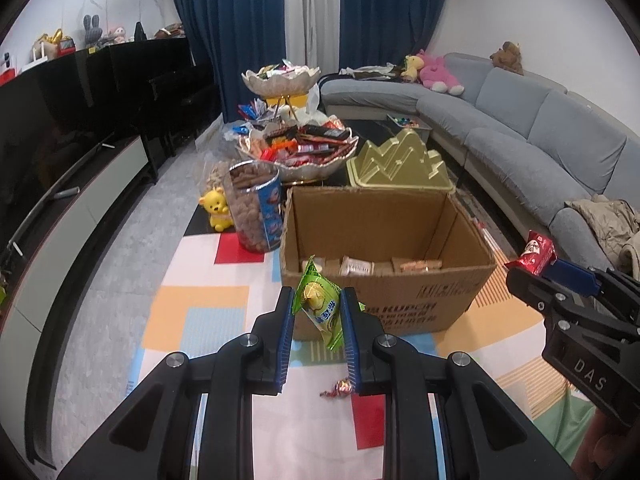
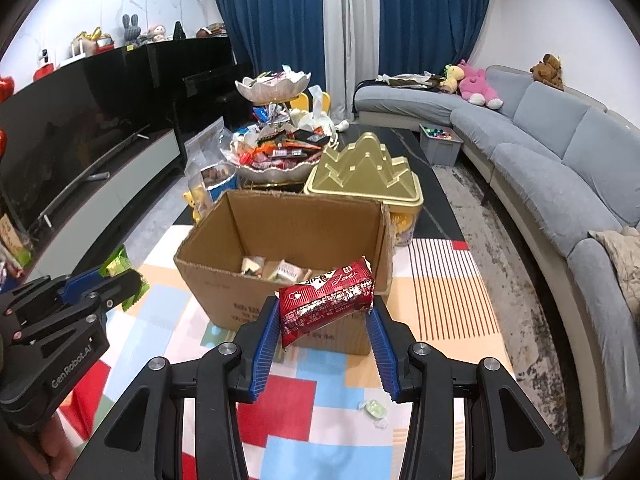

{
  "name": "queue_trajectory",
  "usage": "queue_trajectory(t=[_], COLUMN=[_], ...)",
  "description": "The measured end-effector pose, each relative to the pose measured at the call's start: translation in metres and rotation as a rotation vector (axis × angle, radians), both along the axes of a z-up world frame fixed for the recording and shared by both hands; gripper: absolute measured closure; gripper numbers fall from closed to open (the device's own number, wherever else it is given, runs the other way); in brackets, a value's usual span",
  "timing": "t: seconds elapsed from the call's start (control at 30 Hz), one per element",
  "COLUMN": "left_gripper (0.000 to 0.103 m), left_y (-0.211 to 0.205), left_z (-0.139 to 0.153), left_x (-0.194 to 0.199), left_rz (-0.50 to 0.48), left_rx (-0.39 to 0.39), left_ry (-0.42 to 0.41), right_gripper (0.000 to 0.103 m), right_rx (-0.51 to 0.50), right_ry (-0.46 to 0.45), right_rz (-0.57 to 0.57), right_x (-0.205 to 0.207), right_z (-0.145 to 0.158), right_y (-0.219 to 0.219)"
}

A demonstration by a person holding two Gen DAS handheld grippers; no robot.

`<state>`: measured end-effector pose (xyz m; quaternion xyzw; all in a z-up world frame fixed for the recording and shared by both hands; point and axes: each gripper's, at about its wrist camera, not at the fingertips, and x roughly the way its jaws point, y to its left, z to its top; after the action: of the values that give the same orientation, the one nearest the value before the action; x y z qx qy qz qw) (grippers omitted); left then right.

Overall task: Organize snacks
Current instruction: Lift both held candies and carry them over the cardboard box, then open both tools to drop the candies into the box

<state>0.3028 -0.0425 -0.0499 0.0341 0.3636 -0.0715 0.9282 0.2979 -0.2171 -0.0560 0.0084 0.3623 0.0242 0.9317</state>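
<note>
Left gripper point(image 1: 317, 312): lower centre of the left wrist view, blue-padded fingers clamped on a green snack packet point(image 1: 319, 307); the packet stands upright between the pads, in front of the near wall of the box. In the right wrist view the same gripper point(image 2: 116, 280) enters from the left edge, green wrapper showing at its tip.
Right gripper point(image 2: 325, 312): lower centre of the right wrist view, fingers closed on the ends of a red snack bar point(image 2: 326, 300) lying crosswise and tilted, right end higher; the bar sits in front of the box's near rim. In the left wrist view it point(image 1: 538, 270) appears at the right edge, the red wrapper projecting from its tip.
Cardboard box point(image 1: 420, 308): centre of both views, open-topped, resting on the mat; several wrapped snacks lie on its floor.
Play mat point(image 1: 200, 304): multicoloured blocks, covering the lower half of each frame.
Loose candy point(image 1: 338, 390): on the mat between the left gripper's fingers, near the bottom centre.
Pale wrapped sweet point(image 2: 374, 408): on the mat, lower right of centre in the right wrist view.
Tiered snack bowl point(image 1: 296, 152): behind the box, heaped with packets.
Gold moulded tray point(image 1: 400, 164): right of the bowl, just behind the box.
Clear snack jar point(image 1: 254, 208): left of the box.
Grey sofa point(image 1: 520, 120): right side of the frame.
</note>
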Motion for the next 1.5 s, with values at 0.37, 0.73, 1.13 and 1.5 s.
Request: queue_trajectory(t=[0.37,0.73,1.13,1.5], left_gripper=[0.079,0.079,0.079,0.079], left_y=[-0.01,-0.019,-0.022,-0.025], left_z=[0.013,0.014,0.009,-0.001], left_x=[0.029,0.054,0.083,0.105], left_rz=[-0.01,-0.021,-0.02,-0.029], left_rx=[-0.004,-0.004,0.005,0.018], left_ry=[-0.024,-0.028,-0.027,-0.01], right_gripper=[0.058,0.058,0.058,0.058], right_rx=[-0.002,-0.006,-0.021,-0.028], right_ry=[-0.022,-0.035,-0.039,-0.004], right_rz=[0.0,-0.002,0.026,0.047], right_x=[0.02,0.042,0.072,0.094], right_z=[0.015,0.019,0.02,0.006], right_y=[-0.002,-0.006,-0.002,0.0])
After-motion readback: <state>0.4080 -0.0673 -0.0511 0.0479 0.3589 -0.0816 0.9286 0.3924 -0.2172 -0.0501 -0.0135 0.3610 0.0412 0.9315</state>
